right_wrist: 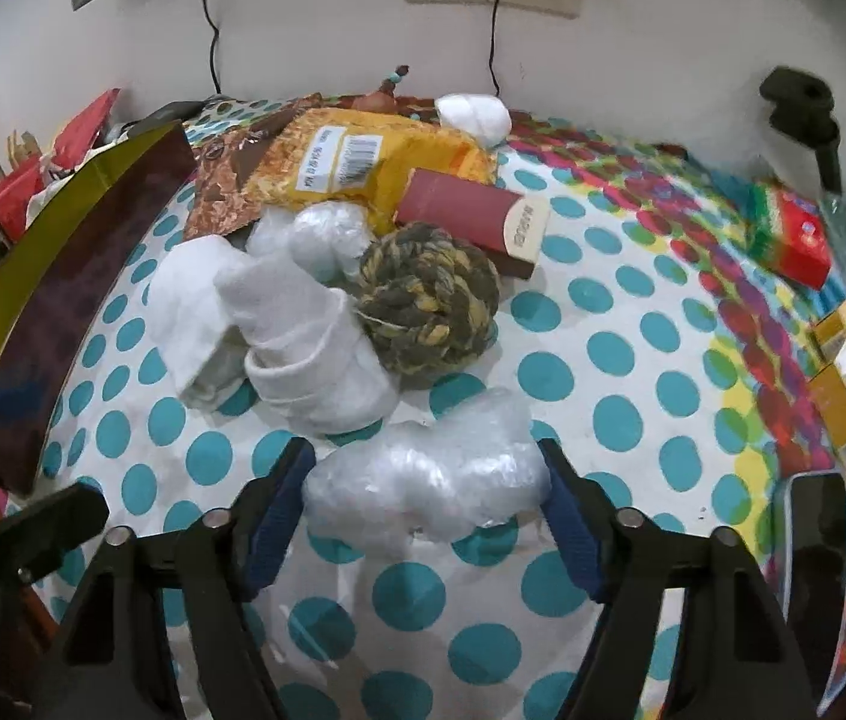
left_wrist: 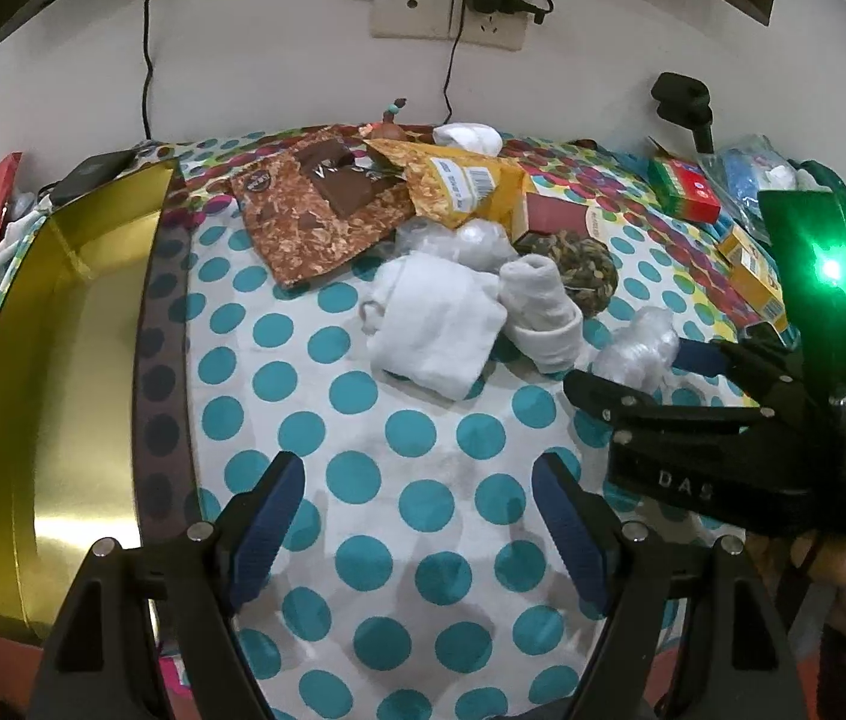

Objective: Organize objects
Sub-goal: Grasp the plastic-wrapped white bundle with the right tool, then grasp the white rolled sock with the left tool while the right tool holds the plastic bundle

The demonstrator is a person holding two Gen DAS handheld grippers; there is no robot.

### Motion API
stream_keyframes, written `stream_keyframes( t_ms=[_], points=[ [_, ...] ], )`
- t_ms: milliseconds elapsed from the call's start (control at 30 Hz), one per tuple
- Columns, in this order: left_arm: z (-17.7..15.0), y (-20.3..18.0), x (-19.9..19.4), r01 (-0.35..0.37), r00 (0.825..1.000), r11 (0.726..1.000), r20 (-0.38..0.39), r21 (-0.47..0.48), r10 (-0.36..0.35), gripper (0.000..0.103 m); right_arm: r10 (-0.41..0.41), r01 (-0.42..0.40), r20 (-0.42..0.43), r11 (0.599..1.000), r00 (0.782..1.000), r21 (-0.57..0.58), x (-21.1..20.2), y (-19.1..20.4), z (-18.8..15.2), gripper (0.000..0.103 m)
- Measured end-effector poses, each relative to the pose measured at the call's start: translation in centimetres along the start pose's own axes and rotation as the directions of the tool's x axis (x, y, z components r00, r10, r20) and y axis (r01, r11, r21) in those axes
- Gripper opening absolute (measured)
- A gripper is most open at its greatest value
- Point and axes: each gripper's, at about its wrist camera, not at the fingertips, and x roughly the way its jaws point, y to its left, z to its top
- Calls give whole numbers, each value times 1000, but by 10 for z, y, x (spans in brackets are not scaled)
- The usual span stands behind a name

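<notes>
The yellow snack packet (right_wrist: 363, 162) covers most of the brown packet (right_wrist: 225, 192), the gold box (left_wrist: 63, 360) runs past the left wrist view's edge, and the box labels are unreadably small.

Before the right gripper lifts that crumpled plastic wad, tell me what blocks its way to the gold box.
The rolled white sock and folded white cloth lie between the plastic wad and the gold box; the left gripper hovers nearby.
</notes>
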Motion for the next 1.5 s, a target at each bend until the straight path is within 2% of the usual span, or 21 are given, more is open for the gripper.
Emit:
stream_keyframes(
  t_ms=[67,167,267,367,467,567,633,733,1200,1300,1367,1500],
  points=[
    [0,-2,3,-1,1000,1000,-7,6,1,81,37,-37,17,999,999,38,-1,-7,-1,67],
    [0,-7,5,6,1000,1000,-9,14,-6,81,45,-46,25,998,999,51,-4,-14,-5,64],
    [-1,-12,7,24,1000,1000,-15,20,-24,81,26,-29,45,998,999,48,-9,-21,-9,59],
    [-1,-20,8,29,999,999,-17,33,-28,81,44,-48,57,996,997,73,-14,-31,-14,58],
    [-1,-27,9,36,999,998,-20,44,-35,81,20,-26,72,996,997,81,-20,-38,-18,58],
    [1,-33,11,90,995,996,-32,28,-89,81,10,-17,85,997,996,81,-25,-43,-23,57],
    [2,-37,13,147,989,989,-30,2,-146,81,13,-21,88,996,996,82,-29,-46,-26,58],
    [6,-43,19,195,980,981,-39,-12,-196,81,18,-27,97,995,995,94,-33,-52,-31,58],
    [34,-51,53,222,974,972,-19,-72,-224,80,72,-88,133,989,989,117,-27,-71,-39,58],
    [34,-56,55,238,971,970,-13,-47,-239,80,59,-74,143,991,988,108,-27,-70,-40,60],
    [34,-57,54,223,975,974,15,-39,-223,80,46,-57,137,995,989,84,-25,-66,-41,61],
    [43,-51,60,221,975,972,29,-81,-219,80,-6,2,142,1000,990,27,-24,-55,-44,63]
  ],
)
